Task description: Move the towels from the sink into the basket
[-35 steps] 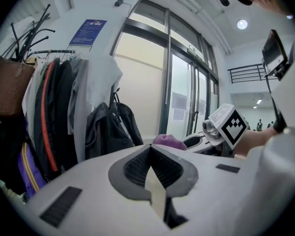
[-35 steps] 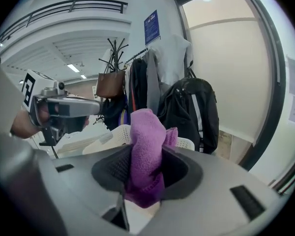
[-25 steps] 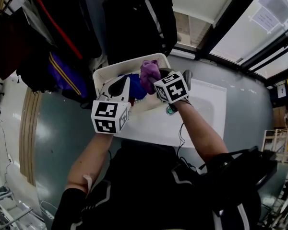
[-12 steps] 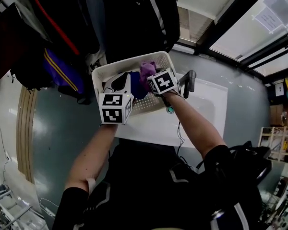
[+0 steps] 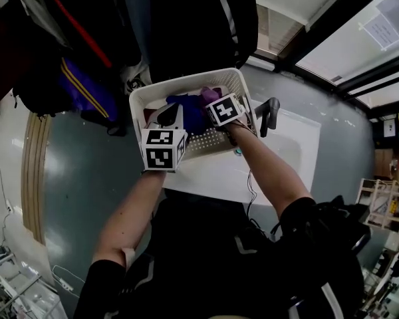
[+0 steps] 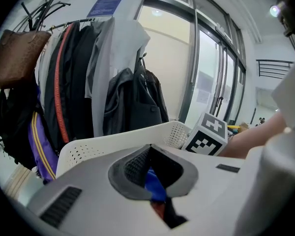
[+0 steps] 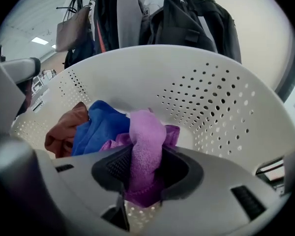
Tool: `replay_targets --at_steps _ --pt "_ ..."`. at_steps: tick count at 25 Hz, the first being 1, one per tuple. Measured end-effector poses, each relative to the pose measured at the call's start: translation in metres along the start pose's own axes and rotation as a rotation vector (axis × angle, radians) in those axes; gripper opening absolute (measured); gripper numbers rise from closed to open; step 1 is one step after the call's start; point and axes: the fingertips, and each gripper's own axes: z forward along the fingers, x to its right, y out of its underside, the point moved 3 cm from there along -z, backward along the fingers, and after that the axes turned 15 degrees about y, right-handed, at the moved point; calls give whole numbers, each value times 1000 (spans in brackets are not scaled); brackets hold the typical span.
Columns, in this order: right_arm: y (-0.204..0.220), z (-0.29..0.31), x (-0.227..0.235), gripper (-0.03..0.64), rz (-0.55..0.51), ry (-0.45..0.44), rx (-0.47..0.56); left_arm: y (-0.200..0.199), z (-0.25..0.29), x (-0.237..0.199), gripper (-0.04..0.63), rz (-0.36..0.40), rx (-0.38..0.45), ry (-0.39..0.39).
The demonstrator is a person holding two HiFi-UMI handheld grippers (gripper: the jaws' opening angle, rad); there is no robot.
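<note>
The white perforated basket (image 5: pixel 141 100) stands on the sink's left end, holding a blue towel (image 7: pixel 101 124) and a brown one (image 7: pixel 64 132). My right gripper (image 7: pixel 145 156) is low inside the basket, shut on a purple towel (image 7: pixel 146 136) that bunches up between its pads. In the head view its marker cube sits over the basket, with the purple towel (image 5: pixel 209 95) just beyond it. My left gripper (image 6: pixel 148 147) hovers over the basket's near left side, jaws together at the tips and nothing pinched; blue and brown cloth show through the gap below them.
The white sink (image 5: pixel 289 155) stretches to the right of the basket, with a dark faucet (image 5: pixel 270 110) at its back edge. Bags and jackets (image 5: pixel 186 25) hang on a rack just behind the basket. Grey floor lies to the left.
My right gripper has carried the purple towel from above the basket's rim down into the basket. The left gripper has stayed over the basket's near left side.
</note>
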Motion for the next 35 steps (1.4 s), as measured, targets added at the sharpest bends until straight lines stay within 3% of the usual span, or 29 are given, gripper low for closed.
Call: replay_targets --at_steps 3,7,11,17,22,30,35 --pt "5 6 -12 157 31 -57 -18 1 -3 -1 8 -2 6 -3" --pt "9 9 0 161 9 21 -39 -2 -9 -1 8 3 21 -1" --pt "3 6 -6 186 28 -13 -12 -6 -15 2 8 42 23 -3" --pt "-13 -15 1 262 18 38 70 -16 -28 12 8 126 41 5" --pt "-34 -59 9 273 90 45 193 -29 -44 20 8 130 97 25" --pt "-43 -144 17 42 244 59 422 -42 -74 34 8 176 167 129" --pt "-5 -206 34 18 360 110 519 -44 -90 73 8 234 196 240"
